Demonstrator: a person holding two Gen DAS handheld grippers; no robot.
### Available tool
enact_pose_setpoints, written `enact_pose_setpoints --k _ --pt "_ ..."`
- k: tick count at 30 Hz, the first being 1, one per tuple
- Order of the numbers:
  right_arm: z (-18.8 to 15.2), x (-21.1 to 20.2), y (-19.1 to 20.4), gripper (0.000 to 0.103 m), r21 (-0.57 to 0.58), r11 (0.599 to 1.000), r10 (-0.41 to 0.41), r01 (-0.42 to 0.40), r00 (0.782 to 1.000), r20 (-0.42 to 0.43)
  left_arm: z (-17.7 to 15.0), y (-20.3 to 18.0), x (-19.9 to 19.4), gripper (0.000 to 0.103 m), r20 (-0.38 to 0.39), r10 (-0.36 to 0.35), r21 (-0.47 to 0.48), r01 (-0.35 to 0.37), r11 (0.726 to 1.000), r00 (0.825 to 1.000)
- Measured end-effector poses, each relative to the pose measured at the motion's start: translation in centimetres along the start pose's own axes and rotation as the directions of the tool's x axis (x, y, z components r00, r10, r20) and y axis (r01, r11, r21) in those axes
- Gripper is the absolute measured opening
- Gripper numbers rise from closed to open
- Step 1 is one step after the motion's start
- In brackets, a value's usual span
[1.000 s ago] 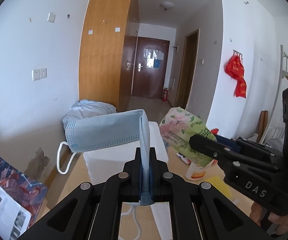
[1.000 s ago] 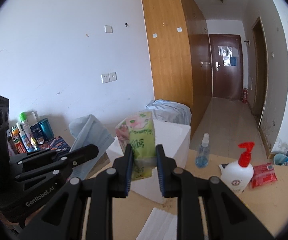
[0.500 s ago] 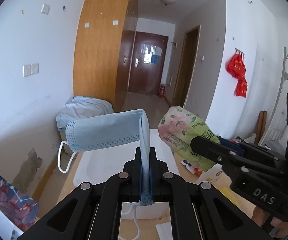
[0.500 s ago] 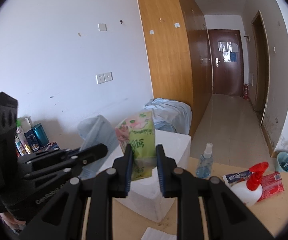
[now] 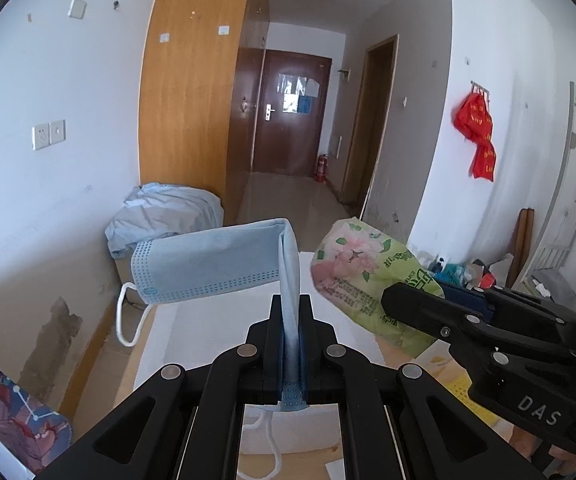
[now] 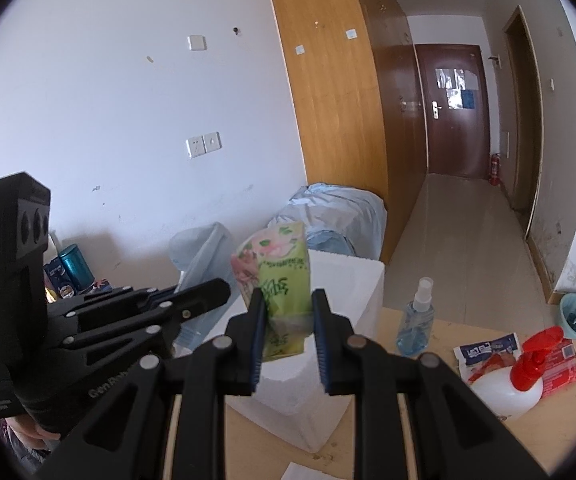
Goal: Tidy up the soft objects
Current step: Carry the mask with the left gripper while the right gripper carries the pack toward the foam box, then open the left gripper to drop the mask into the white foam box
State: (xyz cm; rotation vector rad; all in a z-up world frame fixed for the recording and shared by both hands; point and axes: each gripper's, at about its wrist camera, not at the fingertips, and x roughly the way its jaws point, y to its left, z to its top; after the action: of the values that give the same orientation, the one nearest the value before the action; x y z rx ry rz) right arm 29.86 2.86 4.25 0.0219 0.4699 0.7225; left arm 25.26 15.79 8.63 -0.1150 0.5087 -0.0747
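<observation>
Face mask: we are seeing a pale blue pleated face mask (image 5: 208,258) with a dotted border; it is folding over at the top and sticking out to the left, its white ear loop (image 5: 126,320) dangling.
Tissue pack: we are seeing a soft green tissue pack (image 6: 282,280) printed with pink flowers, standing upright and crumpled at its lower end.
Left gripper: we are pinching the left gripper (image 5: 290,312) almost fully together on the mask's folded edge, holding it in the air above the white foam box (image 5: 216,332).
Right gripper: we are keeping the right gripper (image 6: 288,312) narrowly parted, its blue pads pressing on the pack's lower half, over the near edge of the foam box (image 6: 351,280).
Tabletop: we are seeing the foam box sitting at the far left corner of the wooden tabletop (image 6: 547,436), with a clear spray bottle (image 6: 415,318) and a red-topped pump bottle (image 6: 515,376) towards its far right edge.
Change: we are carrying both items nearer the foam box than a second ago, both grips unchanged.
</observation>
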Motion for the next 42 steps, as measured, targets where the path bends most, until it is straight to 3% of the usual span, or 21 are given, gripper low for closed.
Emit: enact_pose_setpoints --k 12,25,30,31,33,35,37,42 --pt "0.5 0.7 -0.6 0.026 0.012 1.0 -0.002 0.003 1.0 -0.011 0.2 1.2 3.7 0.006 -0.124 -0.001 -0.022 -0.001 1.0 0.992" --pt "0.2 0.7 -1.0 0.026 0.021 1.0 -0.01 0.01 1.0 -0.009 0.3 1.1 4.9 0.006 -0.132 0.039 0.009 -0.038 0.999 0.991" --pt "0.2 0.5 -1.0 0.026 0.024 1.0 -0.01 0.01 1.0 -0.006 0.4 1.4 4.6 0.01 -0.12 0.053 0.009 -0.053 0.999 0.991" --pt "0.2 0.5 -1.0 0.026 0.025 1.0 -0.011 0.011 1.0 -0.004 0.4 1.4 4.6 0.016 -0.12 0.059 0.012 -0.058 0.998 0.991" --pt "0.2 0.4 -1.1 0.026 0.024 1.0 -0.011 0.011 1.0 -0.001 0.4 1.5 4.6 0.037 -0.119 0.075 0.013 -0.074 0.997 0.99" --pt "0.2 0.4 -1.1 0.026 0.025 1.0 -0.012 0.012 1.0 0.0 0.2 1.7 4.4 0.078 -0.104 0.098 0.019 -0.097 0.995 0.99" --pt "0.2 0.4 -1.1 0.026 0.026 1.0 -0.015 0.015 1.0 0.001 0.1 1.5 3.8 0.085 -0.065 0.124 0.032 -0.122 0.992 0.99" --pt "0.2 0.2 -1.1 0.026 0.026 1.0 -0.016 0.015 1.0 0.005 0.2 1.5 3.4 0.085 -0.049 0.152 0.046 -0.15 0.988 0.987"
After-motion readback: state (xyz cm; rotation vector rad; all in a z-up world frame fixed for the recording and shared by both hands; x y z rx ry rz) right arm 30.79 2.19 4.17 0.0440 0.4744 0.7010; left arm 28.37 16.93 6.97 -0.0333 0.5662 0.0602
